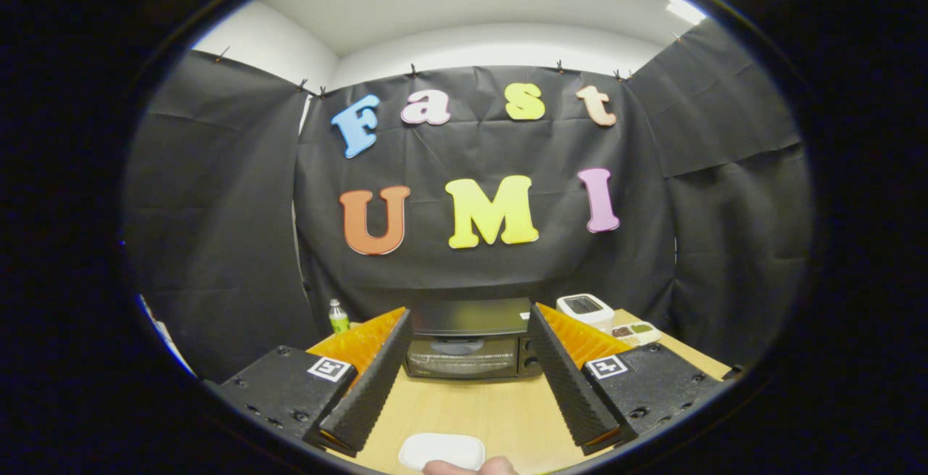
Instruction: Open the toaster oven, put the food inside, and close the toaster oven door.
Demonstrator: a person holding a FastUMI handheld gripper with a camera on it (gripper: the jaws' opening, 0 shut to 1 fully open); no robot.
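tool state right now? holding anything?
Tool: open, fingers spread wide, holding nothing; toaster oven sits beyond them, door shut.

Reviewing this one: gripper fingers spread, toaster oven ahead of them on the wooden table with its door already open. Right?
Not quite. In the gripper view the toaster oven door is closed, its glass front upright. The rest holds: the gripper fingers are spread and the oven stands ahead of them on the wooden table.

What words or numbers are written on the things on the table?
Bottle: label too small to read.
White device: screen too blurred.
Toaster oven: no readable text, knobs too small.
Hand-held gripper, fingers open, oven beyond them: square pattern markers, no words.
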